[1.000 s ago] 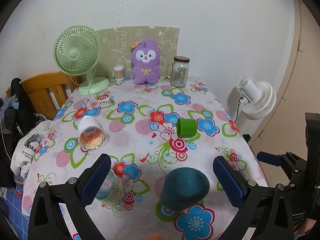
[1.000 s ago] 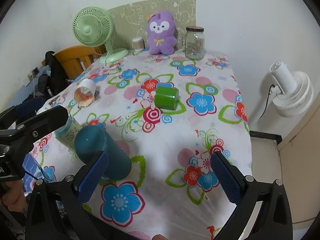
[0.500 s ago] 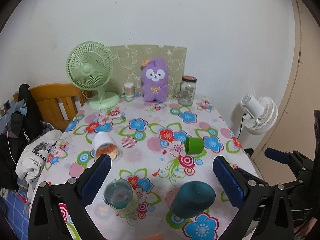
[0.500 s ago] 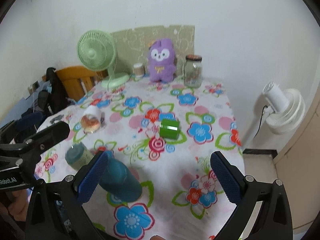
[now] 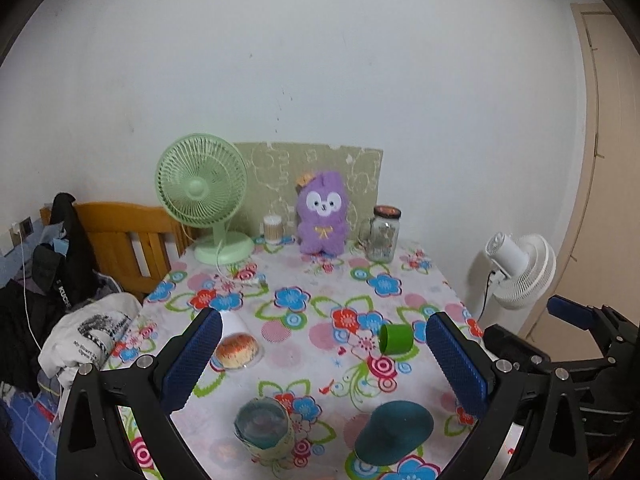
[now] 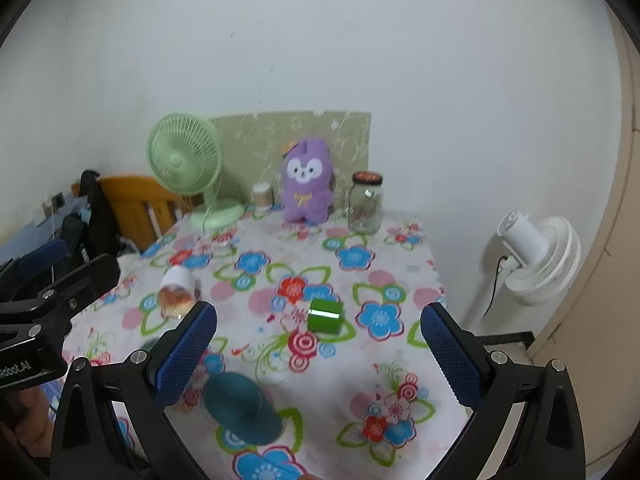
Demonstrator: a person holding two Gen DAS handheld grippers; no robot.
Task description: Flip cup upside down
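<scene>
Several cups sit on the floral tablecloth point(image 5: 304, 344). A dark teal cup point(image 5: 394, 432) lies on its side near the front edge; it also shows in the right wrist view point(image 6: 240, 408). A pale patterned cup point(image 5: 262, 430) stands upright, mouth up, left of it. A small green cup point(image 5: 396, 338) point(image 6: 325, 316) lies on its side mid-table. A white cup with orange inside point(image 5: 236, 346) point(image 6: 176, 292) lies on its side at the left. My left gripper point(image 5: 324, 360) and right gripper point(image 6: 318, 354) are both open, empty, held above the table's front.
A green desk fan point(image 5: 202, 192), a small tub point(image 5: 273, 229), a purple plush toy point(image 5: 322, 214) and a glass jar point(image 5: 383, 234) line the back wall. A wooden chair with clothes point(image 5: 80, 280) stands left. A white floor fan point(image 5: 520, 270) stands right.
Both grippers have risen and pulled back from the table, so the cups appear smaller and lower in view. Nothing on the table moved. Both grippers stayed open.
</scene>
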